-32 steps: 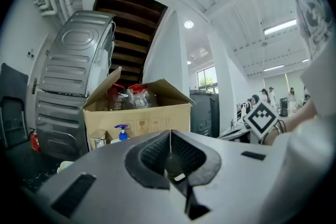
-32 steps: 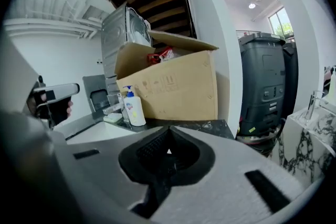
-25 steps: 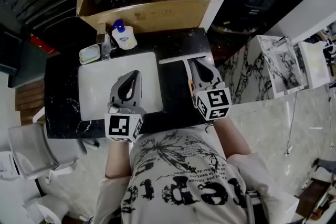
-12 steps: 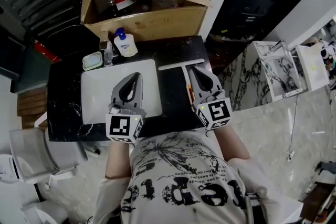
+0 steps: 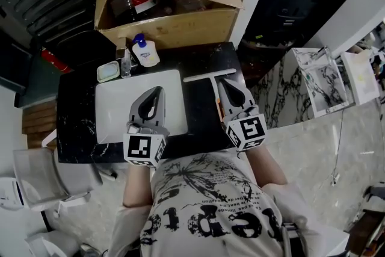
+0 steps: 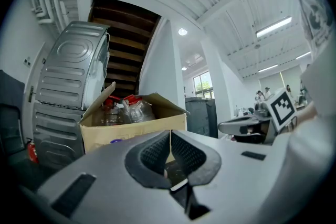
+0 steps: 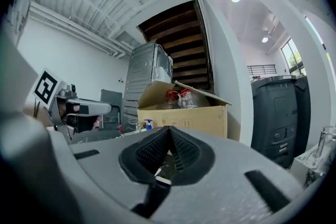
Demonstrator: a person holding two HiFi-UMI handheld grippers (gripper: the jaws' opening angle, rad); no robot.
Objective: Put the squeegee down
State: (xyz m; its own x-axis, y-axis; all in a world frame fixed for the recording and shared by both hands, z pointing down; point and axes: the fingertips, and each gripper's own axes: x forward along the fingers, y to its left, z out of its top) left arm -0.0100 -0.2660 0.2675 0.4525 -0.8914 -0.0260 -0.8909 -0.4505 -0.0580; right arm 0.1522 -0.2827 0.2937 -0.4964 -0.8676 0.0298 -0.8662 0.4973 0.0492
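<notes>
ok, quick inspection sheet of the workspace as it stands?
Surface: black counter with a white sink set in it.
Job's things: squeegee lying flat on the counter, right of the sink.
Clutter: soap bottle and soap dish behind the sink.
Grippers: left gripper shut, empty, over the sink; right gripper shut, empty, beside the squeegee's handle.
Cables: nothing seen on the counter.
Surroundings: open cardboard box holding bottles, behind the counter.
</notes>
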